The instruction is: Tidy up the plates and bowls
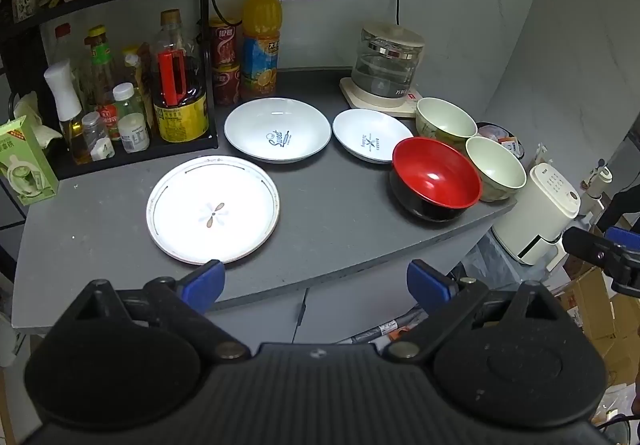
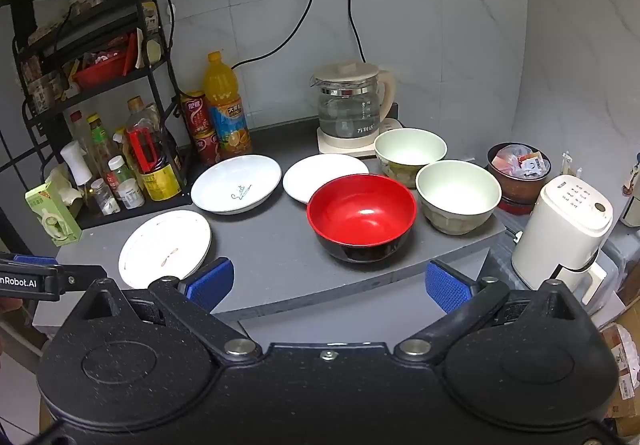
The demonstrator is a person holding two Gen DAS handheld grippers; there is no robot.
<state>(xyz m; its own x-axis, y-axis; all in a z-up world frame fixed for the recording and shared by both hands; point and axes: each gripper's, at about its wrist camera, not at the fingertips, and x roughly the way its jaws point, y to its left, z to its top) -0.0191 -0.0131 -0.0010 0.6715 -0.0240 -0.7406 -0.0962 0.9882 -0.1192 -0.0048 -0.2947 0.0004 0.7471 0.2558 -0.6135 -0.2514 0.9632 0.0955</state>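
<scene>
On the grey counter lie a flat white plate with a flower mark, a deep white "Sweet" plate and a smaller white plate. A red-and-black bowl stands at the right, with two pale green bowls behind it. My left gripper is open and empty, before the counter's front edge near the flat plate. My right gripper is open and empty, before the red bowl.
A black rack with sauce bottles stands at the back left, with cans and an orange drink bottle beside it. A glass kettle sits at the back. A white appliance and a brown bowl of packets stand at the right.
</scene>
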